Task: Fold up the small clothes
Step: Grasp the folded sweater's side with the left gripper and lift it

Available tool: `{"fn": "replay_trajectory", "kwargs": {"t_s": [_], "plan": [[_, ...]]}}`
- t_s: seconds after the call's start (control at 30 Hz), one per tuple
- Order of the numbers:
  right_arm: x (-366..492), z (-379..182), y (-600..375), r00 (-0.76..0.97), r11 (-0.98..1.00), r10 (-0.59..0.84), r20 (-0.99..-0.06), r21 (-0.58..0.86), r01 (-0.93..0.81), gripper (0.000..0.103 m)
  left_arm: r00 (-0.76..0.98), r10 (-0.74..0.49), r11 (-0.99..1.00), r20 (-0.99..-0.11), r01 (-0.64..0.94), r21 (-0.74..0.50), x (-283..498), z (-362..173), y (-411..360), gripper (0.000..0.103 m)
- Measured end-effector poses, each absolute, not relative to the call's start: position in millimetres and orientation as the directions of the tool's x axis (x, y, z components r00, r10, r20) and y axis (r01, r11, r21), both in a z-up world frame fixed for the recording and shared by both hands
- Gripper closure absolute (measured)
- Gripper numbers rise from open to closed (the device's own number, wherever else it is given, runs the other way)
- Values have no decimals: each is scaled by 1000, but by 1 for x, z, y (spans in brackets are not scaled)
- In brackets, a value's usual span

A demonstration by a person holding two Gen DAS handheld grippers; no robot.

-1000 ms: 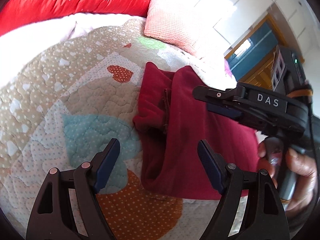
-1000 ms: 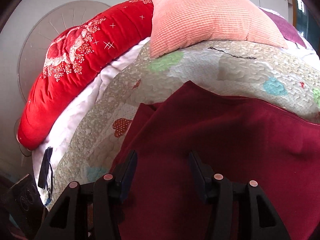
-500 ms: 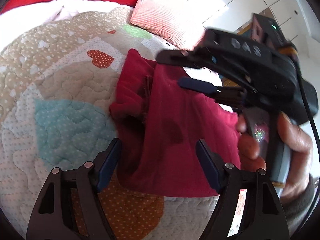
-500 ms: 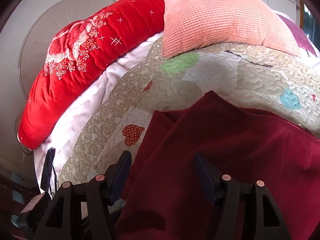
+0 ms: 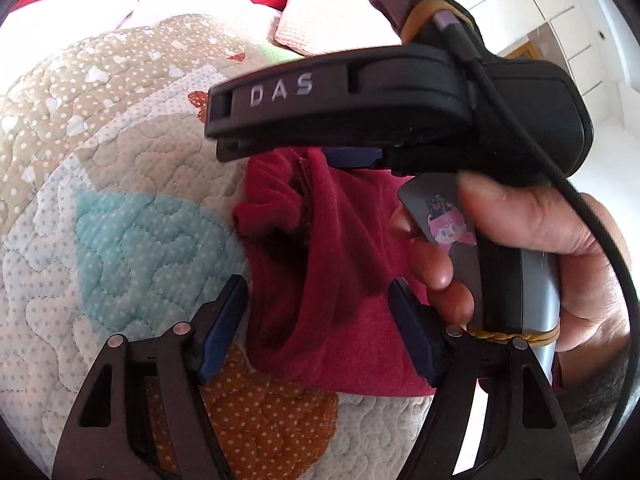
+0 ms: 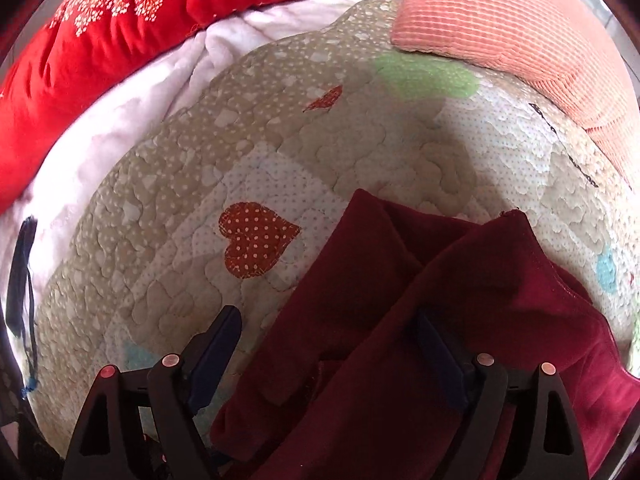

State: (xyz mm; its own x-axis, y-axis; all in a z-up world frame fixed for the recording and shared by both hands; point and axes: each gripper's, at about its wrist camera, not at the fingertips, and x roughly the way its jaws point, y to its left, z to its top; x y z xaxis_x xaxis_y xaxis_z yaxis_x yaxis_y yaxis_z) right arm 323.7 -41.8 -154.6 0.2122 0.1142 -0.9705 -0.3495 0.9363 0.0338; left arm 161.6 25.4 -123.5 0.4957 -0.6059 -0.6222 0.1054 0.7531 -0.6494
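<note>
A dark red garment point(image 5: 344, 280) lies partly folded on the patchwork quilt point(image 5: 120, 200), with a rumpled flap along its left side. My left gripper point(image 5: 318, 328) hovers over its near left edge. Its jaws are closing, the cloth lies below and between them, and the pads do not press on it. The right gripper's black housing marked DAS point(image 5: 360, 96), held by a hand point(image 5: 540, 240), crosses above the garment's far end. In the right wrist view the right gripper point(image 6: 326, 344) points steeply down over the garment point(image 6: 440, 320). Its jaws are opening and grip nothing.
A pink ribbed pillow point(image 6: 520, 28) lies at the quilt's far right. A red embroidered blanket point(image 6: 80, 40) and a white sheet point(image 6: 140, 112) border the quilt point(image 6: 200, 180) at far left. A cable point(image 5: 580, 184) runs off the right gripper. White cupboards stand behind.
The right gripper has swung left across the left wrist view and tipped downward, and its jaws have widened off the red cloth. The left gripper's jaws have narrowed a little.
</note>
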Motion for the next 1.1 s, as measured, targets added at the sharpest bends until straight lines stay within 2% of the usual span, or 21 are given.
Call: {"fn": "replay_trajectory", "kwargs": {"t_s": [0.03,0.07,0.13,0.17,0.23,0.27,0.4,0.43,0.5,0.53,0.63,0.77,0.9,1.1], "plan": [[323,-153,-44,233,936,90,-968,3,-351,35,498,-606,752,-620,103,-651,161,-124,24,30],[321,-150,-49,258,937,78,-963,-17,-348,45,497,-609,749,-619,101,-655,161,-124,24,30],[316,-142,-63,281,941,137,-950,37,-337,65,497,-615,740,-612,95,-666,161,-123,25,30],[313,-137,-71,294,940,179,-939,75,-331,68,500,-616,736,-608,92,-670,161,-123,25,30],[305,-125,-88,331,938,257,-908,152,-311,83,504,-613,740,-609,95,-666,161,-124,26,30],[299,-118,-97,356,937,286,-889,182,-298,86,506,-608,746,-612,100,-658,161,-123,24,30],[267,-90,-126,446,926,360,-819,256,-278,89,516,-632,733,-578,156,-663,156,-116,15,30],[258,-82,-136,470,924,372,-800,272,-269,89,515,-651,718,-558,180,-673,154,-113,13,34],[242,-69,-150,516,925,378,-768,293,-242,90,502,-688,695,-524,251,-673,149,-102,4,59],[234,-62,-160,535,923,384,-752,309,-229,90,491,-708,682,-507,292,-671,145,-96,-3,61],[209,-42,-192,588,916,396,-706,347,-201,90,468,-761,632,-449,379,-676,132,-80,-19,66],[176,-22,-237,644,917,379,-665,365,-163,91,430,-796,601,-427,471,-646,111,-60,-55,67],[147,-31,-291,666,923,321,-673,381,-60,91,352,-816,576,-459,565,-591,89,-49,-111,67],[134,-105,-367,602,856,306,-738,490,165,93,245,-762,620,-600,544,-565,77,-83,-184,67]]}}
